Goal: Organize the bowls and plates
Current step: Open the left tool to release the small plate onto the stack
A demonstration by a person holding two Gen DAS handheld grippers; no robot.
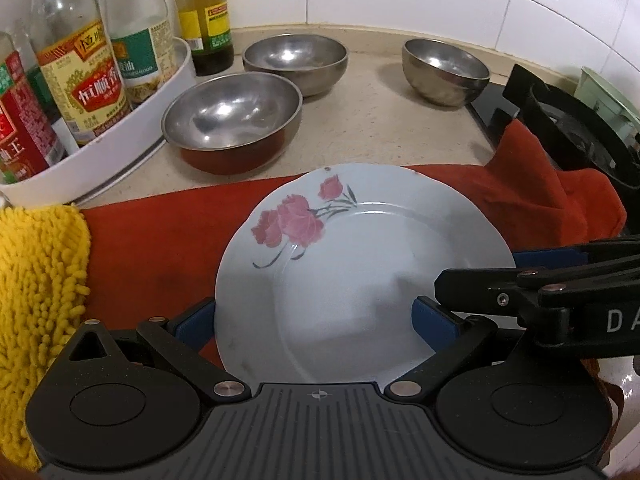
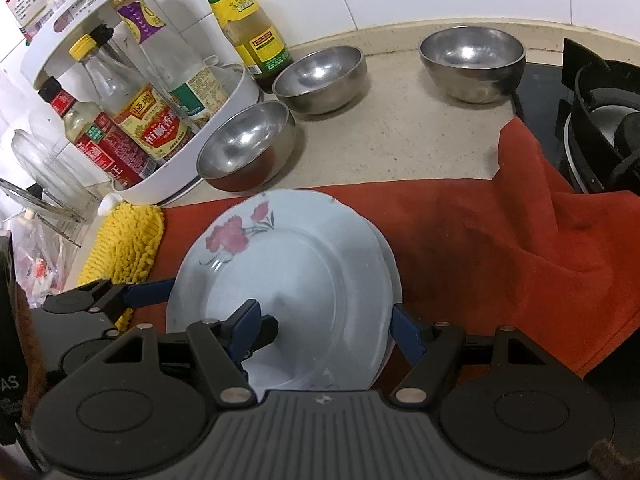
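Note:
A white plate with pink flowers point(image 1: 360, 256) lies on top of another plate on a red cloth point(image 1: 160, 248); the stack also shows in the right wrist view point(image 2: 288, 280), with the lower plate's rim point(image 2: 394, 276) peeking out on the right. My left gripper point(image 1: 316, 316) is open, its blue pads straddling the near edge of the plate. My right gripper point(image 2: 324, 328) is open, one finger above the plate and one at its right edge. Three steel bowls point(image 1: 232, 116) point(image 1: 294, 60) point(image 1: 446, 70) stand apart on the counter behind.
A white turntable rack point(image 1: 120, 136) with sauce bottles stands at the left. A yellow chenille mat point(image 1: 36, 300) lies left of the cloth. A gas stove point(image 1: 568, 120) is at the right. A tiled wall runs behind.

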